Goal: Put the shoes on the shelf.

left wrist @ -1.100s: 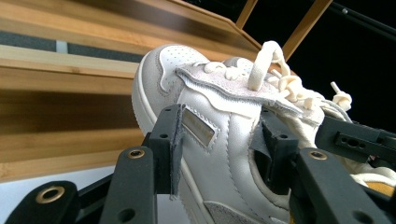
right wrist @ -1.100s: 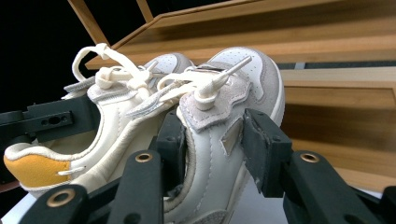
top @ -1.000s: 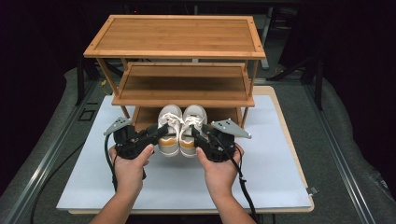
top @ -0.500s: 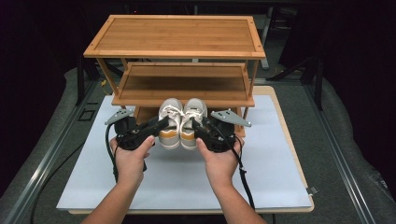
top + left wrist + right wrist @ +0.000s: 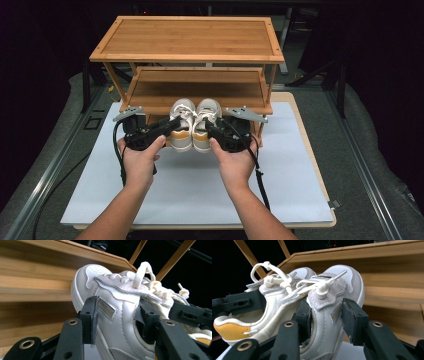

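Dark surroundings ring a pale mat point(image 5: 200, 195) laid over the table, which fills the lower half of the high view. Nearest me, my two forearms come up from the bottom edge, wrists level, knuckles facing the camera. My left gripper point(image 5: 167, 127) is clamped on the left shoe point(image 5: 181, 131), one jaw inside the collar and one on the outer side; in the left gripper view the pads point(image 5: 91, 315) press into the white leather point(image 5: 117, 322). My right gripper point(image 5: 214, 131) grips the right shoe point(image 5: 204, 131) the same way, pads squeezing its side point(image 5: 325, 320). Both shoes sit side by side at frame centre, toes pointing away, lifted off the mat. Just beyond them stands a bamboo shoe rack point(image 5: 190, 40), its middle shelf point(image 5: 197, 90) directly ahead of the toes and barring the way. The rack's lowest level is hidden behind shoes and grippers, and I cannot make out whether the soles touch anything.
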### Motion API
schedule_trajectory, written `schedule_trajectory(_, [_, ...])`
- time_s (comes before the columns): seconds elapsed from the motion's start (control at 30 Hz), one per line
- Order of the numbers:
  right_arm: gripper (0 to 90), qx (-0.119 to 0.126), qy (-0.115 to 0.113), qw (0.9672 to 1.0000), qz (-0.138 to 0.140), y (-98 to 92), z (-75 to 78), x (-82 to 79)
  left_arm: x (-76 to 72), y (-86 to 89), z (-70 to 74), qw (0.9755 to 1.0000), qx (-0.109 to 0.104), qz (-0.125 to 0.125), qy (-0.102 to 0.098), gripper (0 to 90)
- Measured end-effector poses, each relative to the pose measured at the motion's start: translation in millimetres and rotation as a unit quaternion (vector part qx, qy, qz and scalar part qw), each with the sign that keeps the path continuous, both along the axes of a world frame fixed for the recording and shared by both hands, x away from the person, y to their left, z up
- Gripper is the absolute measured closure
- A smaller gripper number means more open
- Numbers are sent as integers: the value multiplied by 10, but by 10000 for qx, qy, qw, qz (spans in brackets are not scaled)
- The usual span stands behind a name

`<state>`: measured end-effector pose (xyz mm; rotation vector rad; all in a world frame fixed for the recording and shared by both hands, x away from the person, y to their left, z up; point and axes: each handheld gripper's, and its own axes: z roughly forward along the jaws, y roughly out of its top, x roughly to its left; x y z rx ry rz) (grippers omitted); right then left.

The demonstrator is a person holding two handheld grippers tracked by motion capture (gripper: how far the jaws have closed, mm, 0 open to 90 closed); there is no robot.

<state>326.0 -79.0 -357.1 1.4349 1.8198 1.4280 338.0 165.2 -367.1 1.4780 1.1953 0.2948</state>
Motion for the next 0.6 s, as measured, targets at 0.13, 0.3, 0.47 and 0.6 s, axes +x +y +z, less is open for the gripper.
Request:
schedule_trajectory(0.13, [606,-58,52,10000,18,6,39,35,30,9,19,10000,-53,20,45,570])
schedule_trajectory(0.3, [606,-45,108,9999,-4,23,101,130,124,17,64,9999,-47,1,96,570])
schedule_trajectory(0.47, [606,-80,144,9999,-4,14,128,195,190,-8,88,9999,-4,12,102,571])
schedule_trajectory(0.6, [606,-34,167,9999,-9,-10,140,271,254,-30,116,9999,26,18,127,571])
